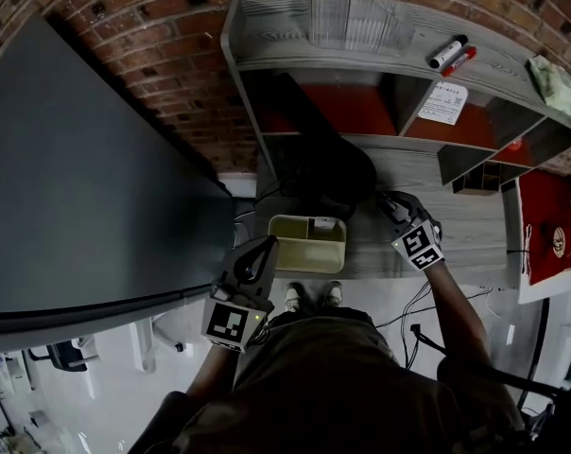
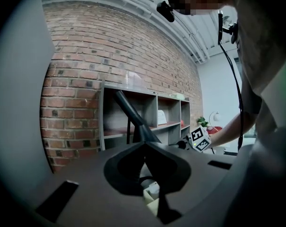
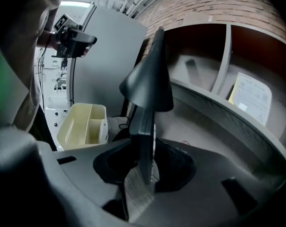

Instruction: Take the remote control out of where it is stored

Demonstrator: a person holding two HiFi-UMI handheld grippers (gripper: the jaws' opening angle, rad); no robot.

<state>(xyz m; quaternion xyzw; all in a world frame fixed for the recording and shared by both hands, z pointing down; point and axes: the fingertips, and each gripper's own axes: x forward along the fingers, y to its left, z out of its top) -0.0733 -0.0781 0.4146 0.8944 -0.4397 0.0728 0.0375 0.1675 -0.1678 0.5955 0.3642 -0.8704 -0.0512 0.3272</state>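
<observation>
Remote control: slim dark slab with a pale edge, seen edge-on in the right gripper view, standing roughly upright between the fingers. I read it as the remote, though no buttons are legible. The right gripper is closed on it about halfway, with its fingers clamped on the two flat faces. It hangs low over the counter, right of the pale yellow bin and just in front of the black stand. Can't tell whether the remote's lower end touches the counter. The bin is apart from the remote; its compartments look mostly bare, with one small white item in a back compartment. The left gripper has its fingers together and holds nothing; it hovers by the bin's near left corner. The grey shelf unit sits behind on the brick wall side. Step, by my judgement: extraction looks done and the remote is out of storage, so this is the put-down phase. The next move calls for tipping the remote flat, lowering it onto bare counter clear of the stand base and cables, then spreading the fingers and backing off without dragging it.
</observation>
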